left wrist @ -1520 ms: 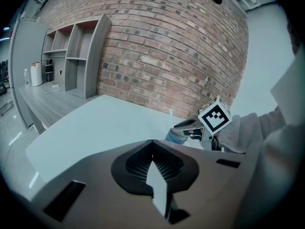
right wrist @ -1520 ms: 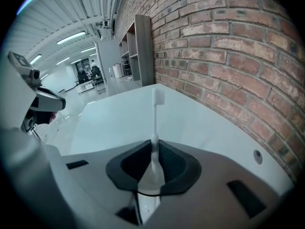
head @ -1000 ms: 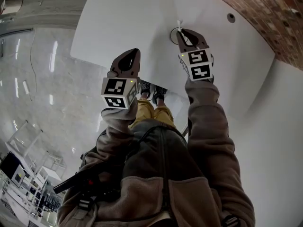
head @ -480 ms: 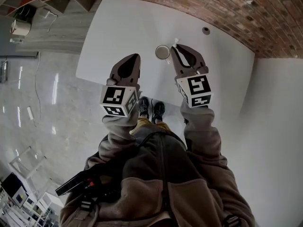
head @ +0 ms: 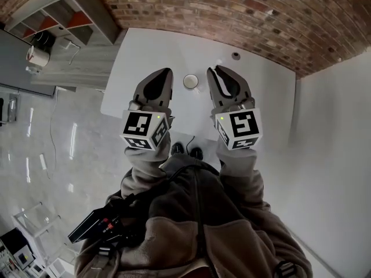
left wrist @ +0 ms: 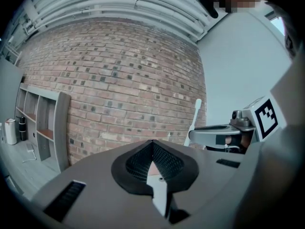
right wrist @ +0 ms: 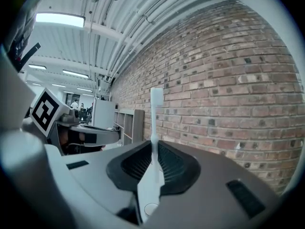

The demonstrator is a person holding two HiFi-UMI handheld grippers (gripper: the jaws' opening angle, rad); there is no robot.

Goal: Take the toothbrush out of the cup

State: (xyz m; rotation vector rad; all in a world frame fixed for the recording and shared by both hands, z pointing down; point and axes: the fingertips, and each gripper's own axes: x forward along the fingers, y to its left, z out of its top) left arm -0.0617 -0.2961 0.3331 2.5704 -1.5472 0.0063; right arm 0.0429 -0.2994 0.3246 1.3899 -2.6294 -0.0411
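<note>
Clamping the toothbrush (right wrist: pixel 156 109), right tool (right wrist: pixel 155 146) hangs near the cup (head: pixel 190 81).

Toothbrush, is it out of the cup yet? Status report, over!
Right gripper shut on toothbrush, held upright, out of the cup. Left gripper shut, empty. Nothing in the way.

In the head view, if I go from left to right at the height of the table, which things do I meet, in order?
shelf → left tool → cup → right tool, which holds the toothbrush
</note>
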